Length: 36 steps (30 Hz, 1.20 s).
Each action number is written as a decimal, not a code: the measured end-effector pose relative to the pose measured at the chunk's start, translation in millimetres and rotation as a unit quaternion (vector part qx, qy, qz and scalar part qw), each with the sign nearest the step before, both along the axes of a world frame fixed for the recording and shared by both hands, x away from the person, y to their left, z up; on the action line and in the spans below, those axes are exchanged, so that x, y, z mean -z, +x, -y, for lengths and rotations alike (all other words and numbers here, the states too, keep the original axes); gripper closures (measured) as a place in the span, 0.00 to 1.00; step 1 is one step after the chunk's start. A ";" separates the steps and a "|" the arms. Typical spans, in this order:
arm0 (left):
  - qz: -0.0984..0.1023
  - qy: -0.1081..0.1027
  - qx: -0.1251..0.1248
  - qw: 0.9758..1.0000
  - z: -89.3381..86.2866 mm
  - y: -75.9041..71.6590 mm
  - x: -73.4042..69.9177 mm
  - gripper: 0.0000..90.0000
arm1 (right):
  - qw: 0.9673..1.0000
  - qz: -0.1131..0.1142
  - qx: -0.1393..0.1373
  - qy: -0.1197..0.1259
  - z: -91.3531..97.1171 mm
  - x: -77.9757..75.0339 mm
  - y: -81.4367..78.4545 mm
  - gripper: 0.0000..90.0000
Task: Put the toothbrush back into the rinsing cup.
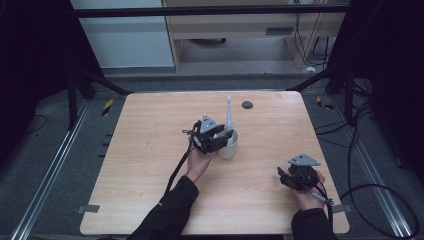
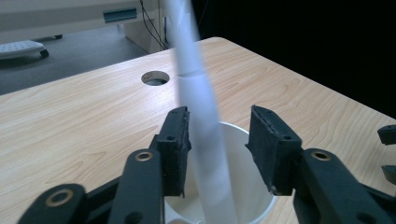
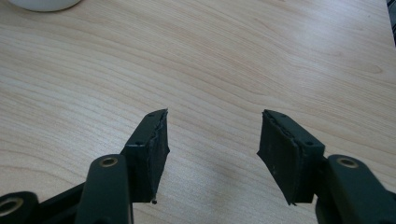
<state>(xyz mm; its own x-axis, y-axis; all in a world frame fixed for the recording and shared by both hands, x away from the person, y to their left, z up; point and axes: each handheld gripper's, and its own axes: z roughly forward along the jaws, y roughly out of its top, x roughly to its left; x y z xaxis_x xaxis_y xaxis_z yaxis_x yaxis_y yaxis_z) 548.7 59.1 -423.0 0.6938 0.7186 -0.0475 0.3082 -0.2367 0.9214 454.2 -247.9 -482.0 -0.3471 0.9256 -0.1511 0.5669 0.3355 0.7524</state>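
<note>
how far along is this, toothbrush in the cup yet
Looks done: the white toothbrush stands in the white cup. In hand: the left gripper is open around its handle. Left: pulling away. The right gripper is open over bare table.

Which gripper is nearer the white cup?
Left. The left gripper is at the white cup, jaws open around the toothbrush standing in it. The right gripper is apart, over bare table.
</note>
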 end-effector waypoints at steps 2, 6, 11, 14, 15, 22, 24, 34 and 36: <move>0.005 0.012 0.000 1.000 -1.0 -2.9 -1.2 0.58 | 1.000 0.000 0.001 0.001 -0.2 -0.3 -0.6 0.47; 0.014 0.030 0.002 0.999 -6.1 -10.4 -4.8 0.53 | 1.000 0.002 0.001 0.001 0.6 -0.7 -1.3 0.47; 0.020 0.038 -0.002 0.999 -19.8 -19.1 -11.7 0.48 | 1.000 0.005 0.000 0.002 0.5 -1.7 -2.8 0.46; 0.027 0.044 -0.007 0.999 -32.0 -26.0 -15.8 0.46 | 1.000 0.006 0.000 0.003 0.9 -2.4 -3.9 0.46; 0.028 0.049 -0.008 0.998 -36.9 -28.3 -17.0 0.45 | 1.000 0.007 0.000 0.005 0.9 -2.6 -4.4 0.46; 0.024 0.064 -0.025 0.997 -77.6 -48.2 -14.8 0.41 | 1.000 0.013 0.004 0.006 2.3 -3.3 -7.6 0.41; 0.020 0.069 -0.032 0.997 -91.0 -54.3 -10.2 0.39 | 1.000 0.015 0.003 0.005 2.8 -3.2 -8.7 0.40; -0.027 0.076 -0.096 0.992 -158.4 -74.4 20.4 0.35 | 1.000 0.024 0.005 0.013 3.1 -2.0 -13.8 0.35; -0.035 0.082 -0.110 0.990 -168.7 -76.2 23.2 0.33 | 1.000 0.024 0.005 0.014 2.7 -1.5 -14.4 0.35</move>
<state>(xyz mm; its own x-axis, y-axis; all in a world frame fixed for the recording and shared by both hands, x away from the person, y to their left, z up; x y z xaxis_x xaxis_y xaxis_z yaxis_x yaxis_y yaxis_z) 472.6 227.9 -446.2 0.5181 0.8543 0.0410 0.4306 -0.3020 0.8505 439.8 -250.6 -480.5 -0.3303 0.9333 -0.1412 0.5328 0.3078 0.7883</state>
